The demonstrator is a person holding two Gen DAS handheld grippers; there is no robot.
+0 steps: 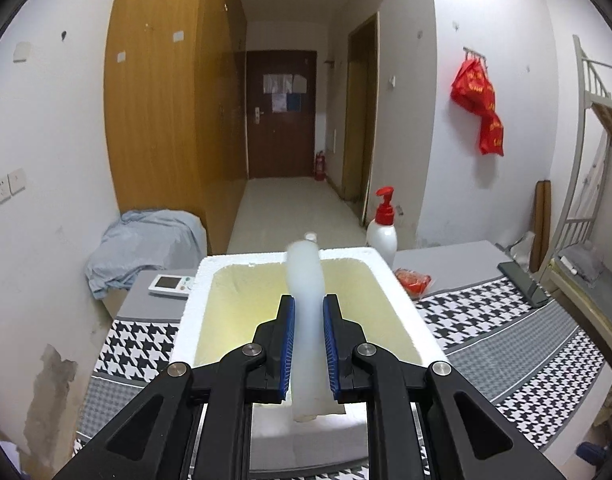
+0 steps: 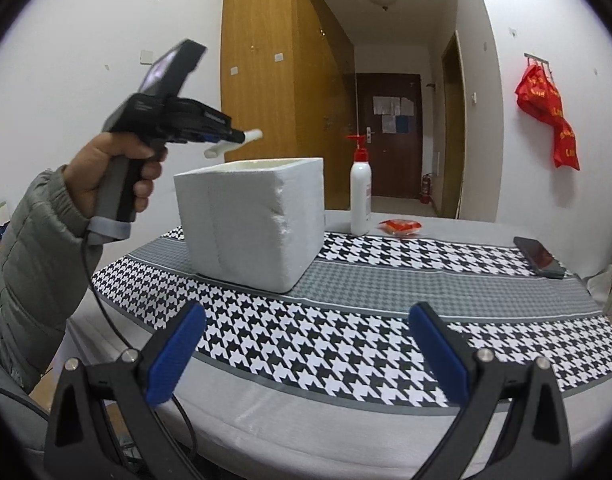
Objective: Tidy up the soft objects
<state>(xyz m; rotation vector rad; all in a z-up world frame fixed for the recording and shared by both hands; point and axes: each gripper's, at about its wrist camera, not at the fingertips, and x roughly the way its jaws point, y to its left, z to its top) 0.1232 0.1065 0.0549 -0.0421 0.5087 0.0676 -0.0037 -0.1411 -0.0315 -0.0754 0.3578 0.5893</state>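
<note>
The left gripper (image 1: 309,344) pinches a white tube (image 1: 306,320) above the foam box (image 1: 402,296), the right gripper (image 2: 306,356) gapes empty; a careless release risks the tube bouncing off the rim.

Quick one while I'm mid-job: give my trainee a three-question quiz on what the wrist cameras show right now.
1. True or false: the left gripper is shut on the white tube.
2. What stands just beyond the foam box on the table? A) red-capped pump bottle B) kettle C) lamp
3. Fill in: the right gripper is ____ and holds nothing.

Key:
1. True; the blue pads press the tube above the box.
2. A, the pump bottle.
3. open
</note>
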